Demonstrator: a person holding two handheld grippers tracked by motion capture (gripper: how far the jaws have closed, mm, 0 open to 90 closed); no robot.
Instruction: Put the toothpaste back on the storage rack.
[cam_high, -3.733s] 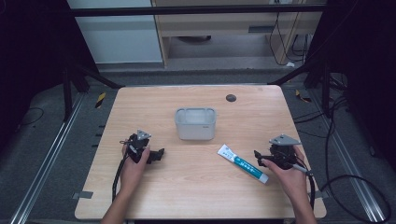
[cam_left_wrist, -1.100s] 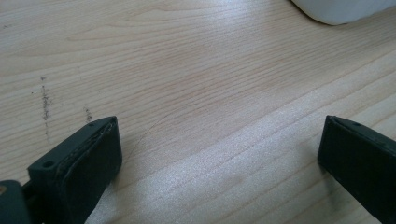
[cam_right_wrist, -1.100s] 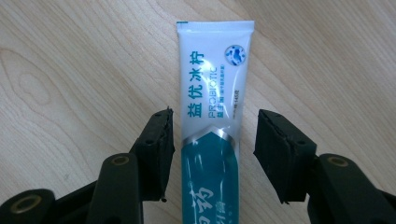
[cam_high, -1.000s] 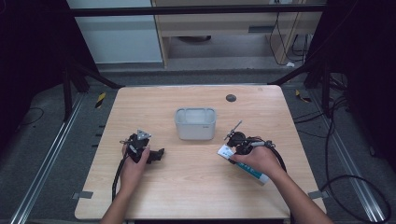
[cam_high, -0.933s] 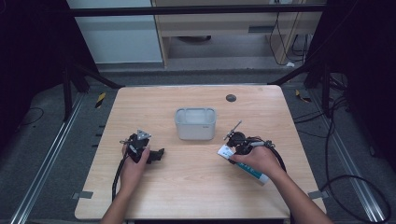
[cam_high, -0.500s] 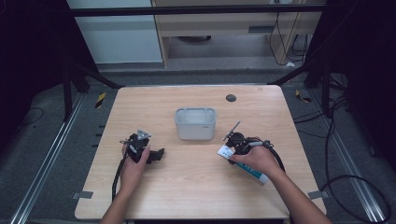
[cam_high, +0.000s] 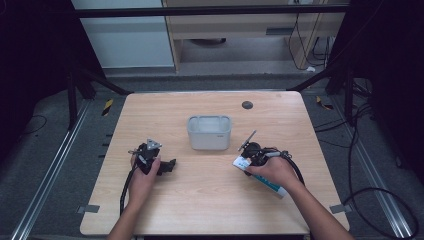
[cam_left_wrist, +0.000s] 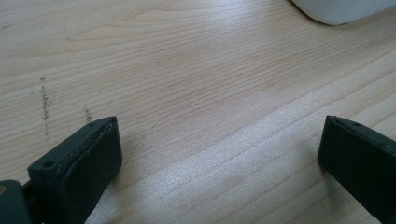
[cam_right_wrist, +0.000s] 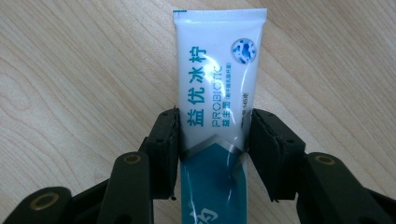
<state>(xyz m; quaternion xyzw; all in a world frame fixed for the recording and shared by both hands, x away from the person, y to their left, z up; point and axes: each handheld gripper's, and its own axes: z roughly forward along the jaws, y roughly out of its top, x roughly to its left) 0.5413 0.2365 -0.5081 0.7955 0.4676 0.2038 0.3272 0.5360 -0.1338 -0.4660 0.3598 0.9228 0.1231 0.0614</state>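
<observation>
Wooden table | left gripper resting low, jaws spread wide over bare wood | white tub mid-table | right gripper clamped on toothpaste tube lying flat, right of tub

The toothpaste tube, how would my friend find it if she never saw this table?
Start at the wooden table and find the white tub in its middle. Look nearer the person and to the right: the toothpaste tube lies flat there, inside the right gripper. It's the only white-and-teal thing with writing.
</observation>
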